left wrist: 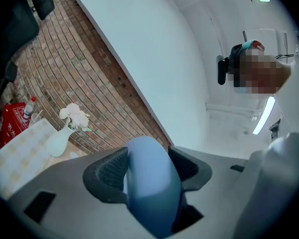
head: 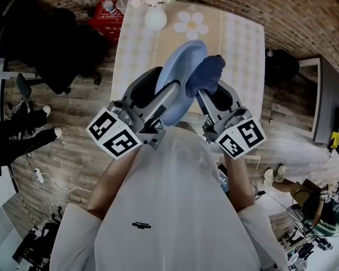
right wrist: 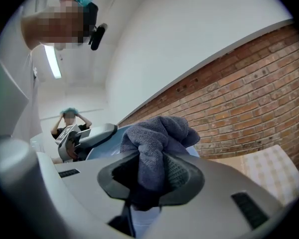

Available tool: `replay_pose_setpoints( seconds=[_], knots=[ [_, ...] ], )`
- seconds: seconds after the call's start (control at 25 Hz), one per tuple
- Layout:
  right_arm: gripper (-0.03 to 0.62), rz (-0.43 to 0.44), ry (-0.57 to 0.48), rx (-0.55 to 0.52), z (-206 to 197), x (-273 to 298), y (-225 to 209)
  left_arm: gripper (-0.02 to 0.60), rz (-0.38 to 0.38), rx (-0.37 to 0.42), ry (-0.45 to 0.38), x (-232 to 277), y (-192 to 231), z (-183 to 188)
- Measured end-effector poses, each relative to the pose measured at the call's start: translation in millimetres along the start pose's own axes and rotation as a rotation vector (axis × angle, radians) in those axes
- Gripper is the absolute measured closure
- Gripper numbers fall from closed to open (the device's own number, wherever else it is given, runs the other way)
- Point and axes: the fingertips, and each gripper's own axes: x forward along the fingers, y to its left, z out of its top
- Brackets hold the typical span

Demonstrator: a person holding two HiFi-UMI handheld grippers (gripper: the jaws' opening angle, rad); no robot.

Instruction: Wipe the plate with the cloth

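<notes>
**Left gripper** (left wrist: 149, 173): jaws closed on the rim of the blue plate (left wrist: 152, 183), one dark ribbed pad on each face.

**Right gripper** (right wrist: 152, 176): jaws pinching a bunched dark blue cloth (right wrist: 157, 138). The wad rises above the pads, and a tail of it hangs below them.

**Plate and cloth together**: in the centre of the head view the plate stands tilted on edge, lifted clear of the table (head: 243, 38). The cloth lies against the plate's right side. In the right gripper view the plate's pale face shows just behind the cloth.

**Table**: upper centre of the head view, with a pale checked covering.
- White vase of pale flowers (head: 155, 16), at the far edge.
- Flower-shaped mat (head: 191, 22), just right of the vase.

**Surroundings**
- Red crate (head: 107, 16), beside the table's upper-left corner.
- Black chair (head: 51, 38), upper left of the head view.
- Brick wall (right wrist: 249, 83), behind the table.
</notes>
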Motion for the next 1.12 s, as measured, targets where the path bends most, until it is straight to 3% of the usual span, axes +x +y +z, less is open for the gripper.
replay_pose_setpoints(
  seconds=[0.32, 0.6, 1.12],
  knots=[
    [0.480, -0.180, -0.095, -0.041, 31.9, -43.2, -49.5, 0.336, -0.002, 0.056, -0.021, -1.7, -2.3, 11.4],
    [0.480, -0.319, -0.074, -0.055, 8.1, -76.0, -76.6, 0.336, 0.018, 0.049, -0.012, -4.0, 4.4, 6.6],
    [0.480, -0.296, -0.017, -0.027, -19.1, -71.0, -64.9, 0.336, 0.012, 0.043, 0.003, -0.4, 3.9, -2.2]
  ],
)
